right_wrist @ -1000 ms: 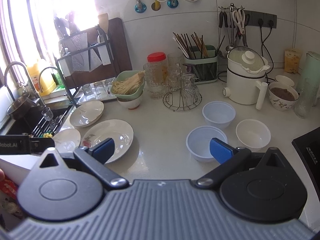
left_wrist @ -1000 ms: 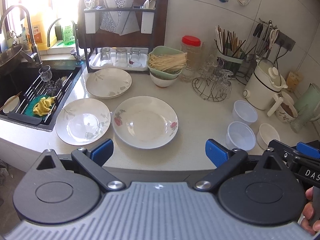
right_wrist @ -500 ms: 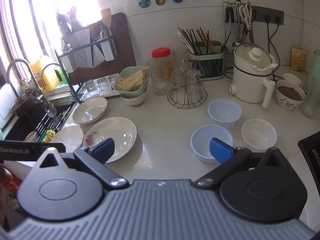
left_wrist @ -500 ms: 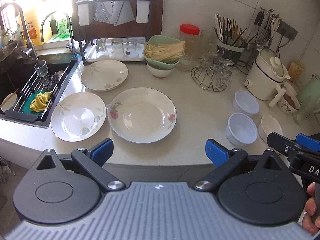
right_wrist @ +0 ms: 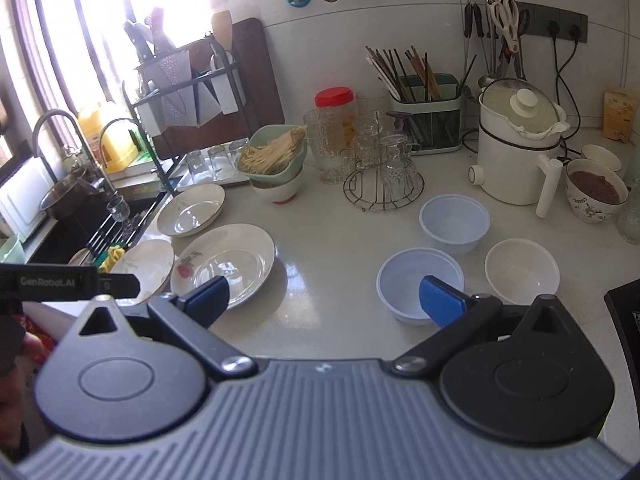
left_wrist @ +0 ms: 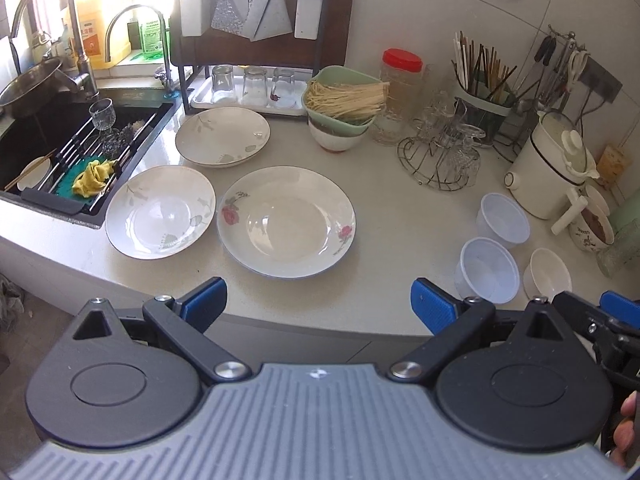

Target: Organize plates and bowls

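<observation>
Three plates lie on the white counter: a rose-patterned plate, a leaf-patterned plate to its left by the sink, and another leaf plate behind them. To the right stand two translucent plastic bowls and a small white bowl. My left gripper hangs open in front of the counter edge, facing the rose plate. My right gripper is open above the counter, its right fingertip over the near plastic bowl. Neither holds anything.
A sink with a rack and a yellow cloth is at the left. Behind the plates are a green bowl of noodles, a tray of glasses, a wire glass rack and a white electric pot. A black hob edge is on the right.
Both views have drifted a little closer to the counter. The plates and bowls have not moved, and both grippers stay open.
</observation>
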Tool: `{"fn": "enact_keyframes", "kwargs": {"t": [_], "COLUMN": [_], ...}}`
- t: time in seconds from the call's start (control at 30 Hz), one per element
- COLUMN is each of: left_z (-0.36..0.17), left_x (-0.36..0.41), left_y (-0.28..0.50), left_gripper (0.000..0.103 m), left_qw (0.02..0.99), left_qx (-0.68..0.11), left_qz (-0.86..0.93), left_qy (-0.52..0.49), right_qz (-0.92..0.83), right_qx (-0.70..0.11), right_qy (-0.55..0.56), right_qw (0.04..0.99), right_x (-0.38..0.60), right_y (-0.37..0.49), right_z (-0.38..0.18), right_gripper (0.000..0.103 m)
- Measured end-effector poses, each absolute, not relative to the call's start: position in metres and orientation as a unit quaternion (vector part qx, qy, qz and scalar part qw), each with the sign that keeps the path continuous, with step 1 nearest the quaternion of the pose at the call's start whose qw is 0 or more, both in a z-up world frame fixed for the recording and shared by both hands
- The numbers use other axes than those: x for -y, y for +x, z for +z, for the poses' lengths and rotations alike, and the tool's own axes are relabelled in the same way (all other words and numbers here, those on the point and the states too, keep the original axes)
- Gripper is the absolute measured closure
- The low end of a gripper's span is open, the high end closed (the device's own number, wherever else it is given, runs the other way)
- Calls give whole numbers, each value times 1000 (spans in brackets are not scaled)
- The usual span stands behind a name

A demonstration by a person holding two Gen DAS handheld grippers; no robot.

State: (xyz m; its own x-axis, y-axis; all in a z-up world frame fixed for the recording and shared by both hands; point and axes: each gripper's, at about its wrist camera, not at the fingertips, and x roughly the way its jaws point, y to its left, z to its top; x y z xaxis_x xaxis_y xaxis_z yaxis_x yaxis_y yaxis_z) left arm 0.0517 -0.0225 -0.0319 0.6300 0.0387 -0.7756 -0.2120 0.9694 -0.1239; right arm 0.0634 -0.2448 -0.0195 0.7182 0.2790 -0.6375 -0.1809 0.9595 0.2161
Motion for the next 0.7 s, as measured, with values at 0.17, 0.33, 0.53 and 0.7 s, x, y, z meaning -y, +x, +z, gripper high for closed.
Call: {"fn": "enact_keyframes", "kwargs": {"t": [0.17, 0.33, 0.53, 0.7], "left_z": [-36, -39, -37, -33], "left_x": [36, 48, 56, 59], "left_y": [39, 24, 15, 14], "left_gripper": [3, 3, 3, 3], "left_qw": [893, 892, 895, 894], "left_qx": [-423, -418, -414, -414], "left_qz": [99, 122, 113, 108], "left_qy": [-116, -116, -125, -132], "right_qz": [154, 172, 196, 206], "right_qx": [-357, -364, -367, -372], "right_qy": [72, 76, 69, 70], "right_qw": [918, 912, 907, 903], "right_x": [258, 268, 270, 271], "right_y": [59, 57, 55, 57], "right_z": [-21, -27, -26, -28], "right_gripper": [1, 2, 3, 3]}}
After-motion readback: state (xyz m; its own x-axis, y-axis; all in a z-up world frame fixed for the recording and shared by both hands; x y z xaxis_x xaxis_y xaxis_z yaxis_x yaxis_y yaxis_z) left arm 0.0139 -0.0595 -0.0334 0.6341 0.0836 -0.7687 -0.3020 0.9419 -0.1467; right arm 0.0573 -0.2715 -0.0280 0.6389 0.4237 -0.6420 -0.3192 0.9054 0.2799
